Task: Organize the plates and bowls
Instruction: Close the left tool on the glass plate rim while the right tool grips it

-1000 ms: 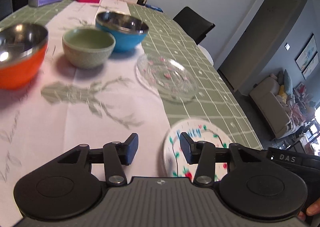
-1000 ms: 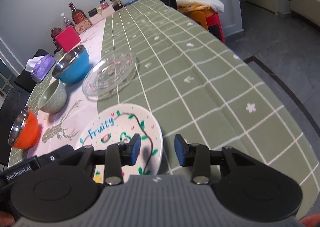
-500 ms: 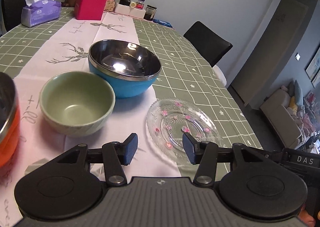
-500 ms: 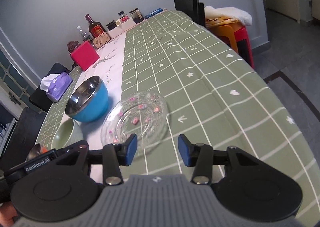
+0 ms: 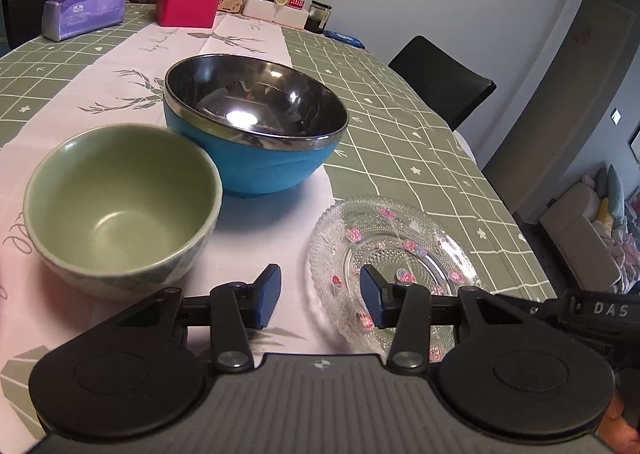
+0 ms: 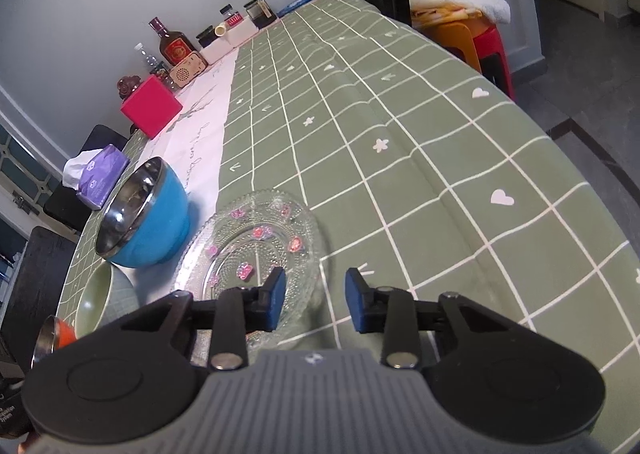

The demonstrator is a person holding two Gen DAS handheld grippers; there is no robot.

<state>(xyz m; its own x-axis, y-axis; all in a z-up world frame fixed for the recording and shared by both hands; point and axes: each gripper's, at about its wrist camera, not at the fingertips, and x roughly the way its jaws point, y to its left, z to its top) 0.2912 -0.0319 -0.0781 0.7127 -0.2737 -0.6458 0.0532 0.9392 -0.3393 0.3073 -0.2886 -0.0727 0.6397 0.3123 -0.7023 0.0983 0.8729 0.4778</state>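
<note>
Green checked tabletop [image 5: 400, 122]; glass plate [image 5: 394, 254], green bowl [image 5: 120, 206], blue bowl [image 5: 256, 126] unstacked; left tongs [image 5: 320, 292], right tongs [image 6: 316, 300] both closing, empty, straddling plate rim; sorting barely begun.

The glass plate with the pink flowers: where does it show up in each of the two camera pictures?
Left wrist view: the glass plate is at lower right, just ahead of the gripper's right finger.
Right wrist view: the plate is at lower centre-left, ahead of the gripper's left finger.
Shared landmark: the blue bowl, just beyond the plate in both.
</note>
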